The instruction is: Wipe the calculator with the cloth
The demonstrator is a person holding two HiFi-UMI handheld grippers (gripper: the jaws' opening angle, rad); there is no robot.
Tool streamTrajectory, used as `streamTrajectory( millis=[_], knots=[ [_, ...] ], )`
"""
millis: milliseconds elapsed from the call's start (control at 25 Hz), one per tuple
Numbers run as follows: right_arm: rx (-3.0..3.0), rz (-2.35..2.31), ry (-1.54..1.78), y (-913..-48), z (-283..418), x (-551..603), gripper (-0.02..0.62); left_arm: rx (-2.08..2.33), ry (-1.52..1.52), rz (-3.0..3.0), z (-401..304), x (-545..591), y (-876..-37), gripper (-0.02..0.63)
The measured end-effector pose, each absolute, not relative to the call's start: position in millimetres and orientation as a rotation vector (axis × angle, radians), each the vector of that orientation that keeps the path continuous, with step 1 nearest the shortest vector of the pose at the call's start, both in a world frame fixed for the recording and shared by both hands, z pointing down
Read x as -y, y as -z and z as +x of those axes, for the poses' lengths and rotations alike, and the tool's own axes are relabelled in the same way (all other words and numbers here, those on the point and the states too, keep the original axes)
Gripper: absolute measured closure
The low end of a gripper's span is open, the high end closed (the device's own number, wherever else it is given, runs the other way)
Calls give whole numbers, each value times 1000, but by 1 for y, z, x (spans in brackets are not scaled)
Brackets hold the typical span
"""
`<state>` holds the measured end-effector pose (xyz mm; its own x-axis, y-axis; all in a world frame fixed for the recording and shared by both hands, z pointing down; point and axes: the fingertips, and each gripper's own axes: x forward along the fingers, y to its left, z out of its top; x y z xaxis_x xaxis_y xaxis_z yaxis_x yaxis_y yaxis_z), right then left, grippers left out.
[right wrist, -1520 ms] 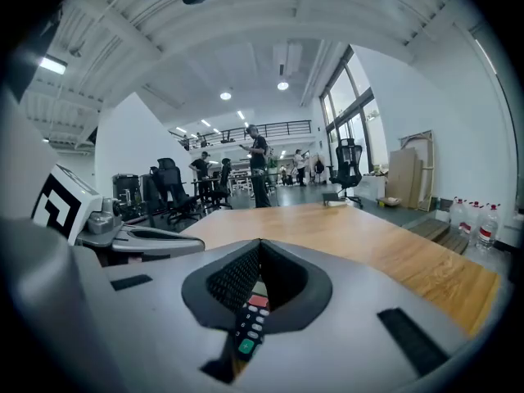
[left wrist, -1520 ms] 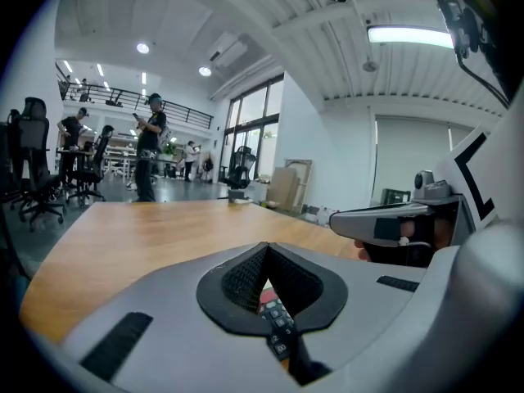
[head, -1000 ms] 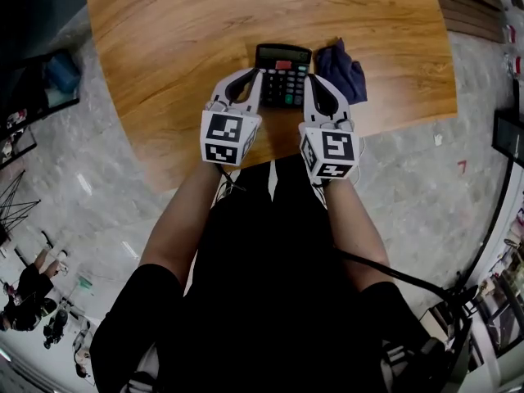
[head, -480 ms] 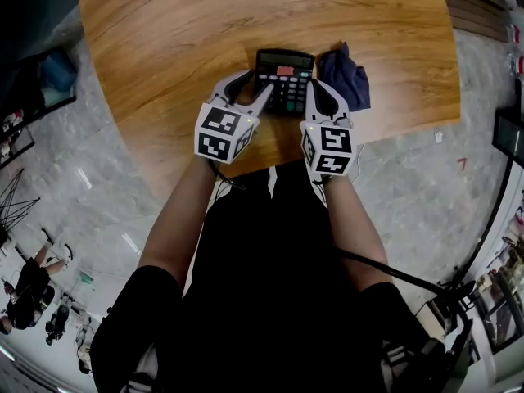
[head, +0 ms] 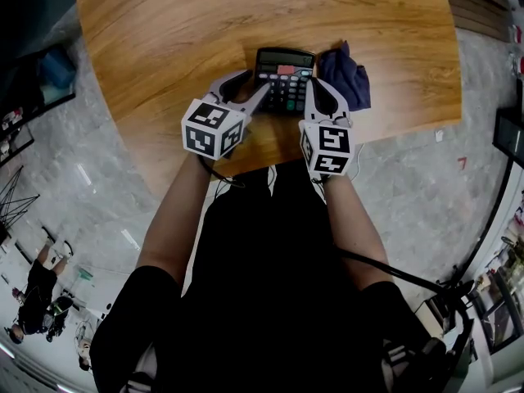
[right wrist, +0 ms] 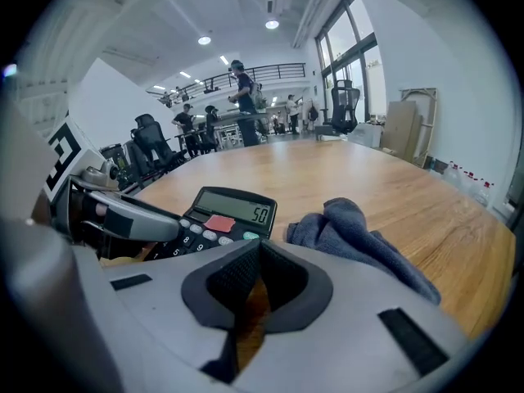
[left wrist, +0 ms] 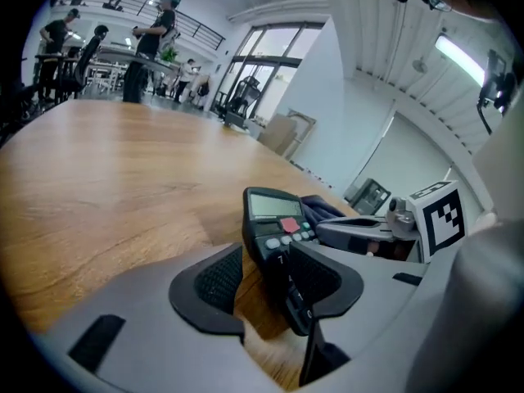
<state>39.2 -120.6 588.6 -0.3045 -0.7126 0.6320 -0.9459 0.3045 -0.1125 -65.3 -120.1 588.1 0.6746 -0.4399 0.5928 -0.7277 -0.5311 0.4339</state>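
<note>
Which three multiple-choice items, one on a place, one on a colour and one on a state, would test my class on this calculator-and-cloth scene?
1. In the head view, on which side of the calculator does the cloth lie?
A) left
B) right
C) on top of it

2. What colour is the cloth?
A) yellow
B) white
C) dark blue

3. On the right gripper, the fingers are:
A) shut and empty
B) shut on the cloth
C) wide apart

Answers:
1 B: the cloth sits by the calculator's right edge.
2 C: the head view and the right gripper view both show it dark blue.
3 A: the tips meet with nothing between them, and the cloth lies beyond.
</note>
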Motion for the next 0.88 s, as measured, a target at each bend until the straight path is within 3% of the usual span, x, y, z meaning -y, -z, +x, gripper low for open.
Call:
streamTrajectory(
  millis=[480, 880],
  knots=[
    [2117, 1502, -724, -593, 47, 123, 580, 560, -352, 2119, -47, 112, -575, 430],
    [2132, 1524, -744, -592, 48, 123, 580, 530, -417, 2078, -35, 106, -585, 440]
  ],
)
